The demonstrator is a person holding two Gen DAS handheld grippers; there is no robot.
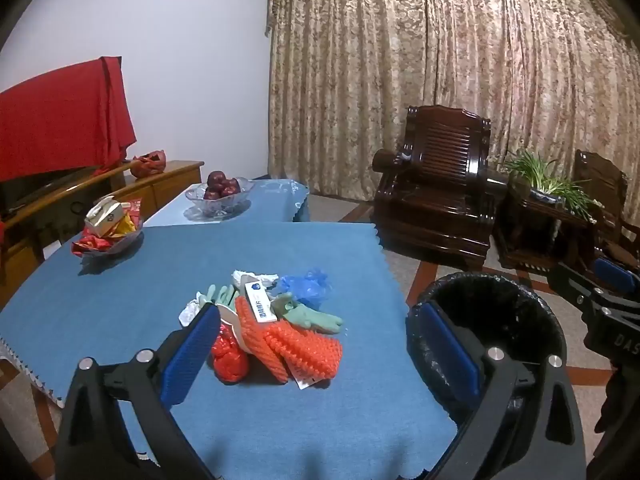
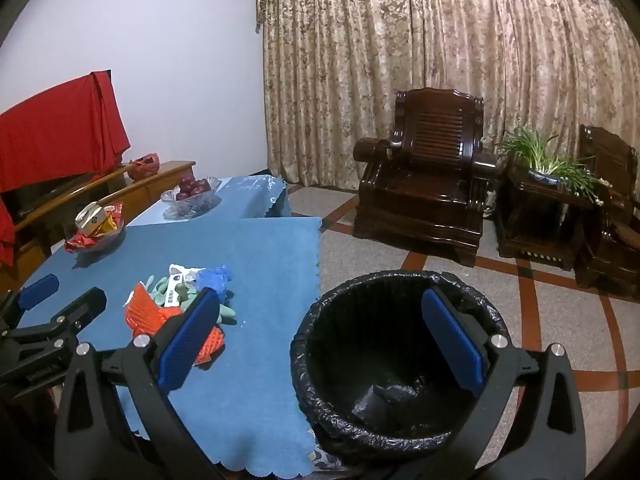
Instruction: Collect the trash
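Left wrist view: left gripper [image 1: 316, 344] spread wide, nothing between its blue pads [image 1: 188, 356]. It hangs above the near part of the blue tablecloth [image 1: 120, 304], pointed at the trash heap [image 1: 272, 320] in the middle of the cloth. Heap contents as far as I can make out: orange foam fruit netting [image 1: 304, 350], a red crumpled bag [image 1: 228, 356] at its near-left, a pale green rubber glove [image 1: 312, 316], a blue plastic bag [image 1: 308, 286] at the far right, a small white box with blue print [image 1: 260, 304] lying on top, some white paper [image 1: 252, 278] at the far edge. Bin with black liner [image 1: 496, 320] stands on the floor just right of the table. Right gripper [image 1: 604, 292] shows at the right edge, above the bin's far right side; cannot tell its jaw state from here.

Right wrist view: right gripper [image 2: 320, 340] also gaping, empty, hovering over the bin [image 2: 400, 360]. Inside the bin I see only folds of the liner; no trash item can be picked out. Heap [image 2: 180, 300] sits on the table to the left, all pieces touching or overlapping. Left gripper [image 2: 52, 304] at the left edge, near side of the heap.

Far left on the table: snack dish [image 2: 96, 228] and glass fruit bowl [image 2: 192, 196], well apart from the heap.

Judgement: collection looks barely begun or not begun; the whole heap remains to be moved into the bin
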